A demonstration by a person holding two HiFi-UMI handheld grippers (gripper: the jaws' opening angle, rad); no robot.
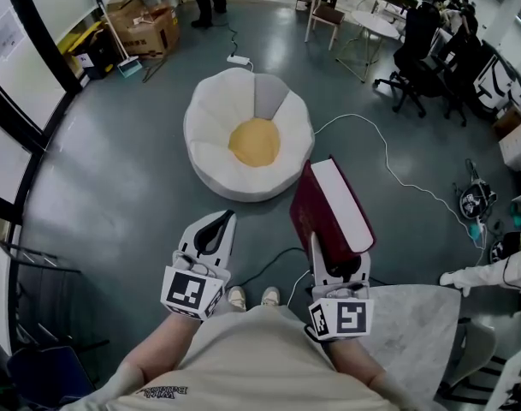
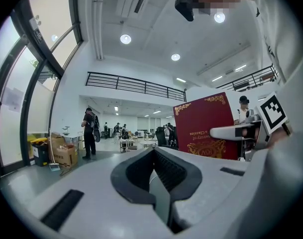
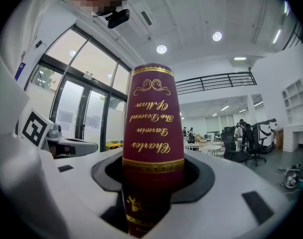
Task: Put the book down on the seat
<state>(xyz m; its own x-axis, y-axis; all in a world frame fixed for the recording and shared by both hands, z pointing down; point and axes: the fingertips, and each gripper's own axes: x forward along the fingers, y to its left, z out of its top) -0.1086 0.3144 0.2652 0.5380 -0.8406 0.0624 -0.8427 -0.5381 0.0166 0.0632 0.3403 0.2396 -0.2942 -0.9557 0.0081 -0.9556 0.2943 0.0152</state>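
Note:
A thick dark red book (image 1: pixel 327 214) with gold lettering stands on edge in my right gripper (image 1: pixel 330 262), which is shut on its lower part, spine (image 3: pixel 152 128) toward the camera. The seat is a white flower-shaped floor cushion (image 1: pixel 210 148) with a yellow centre, on the grey floor ahead of both grippers and apart from them. My left gripper (image 1: pixel 216 229) is beside the right one, level, its jaws together with nothing between them. In the left gripper view the book's cover (image 2: pixel 205 128) shows to the right, with the right gripper (image 2: pixel 237 132) clamped on it.
A white cable (image 1: pixel 381 157) and a power strip (image 1: pixel 238 60) lie on the floor beyond the cushion. Cardboard boxes (image 1: pixel 149 26) stand at the back left. Chairs, a round table (image 1: pixel 371 26) and seated people are at the back right. A grey slab (image 1: pixel 414 324) is near my right.

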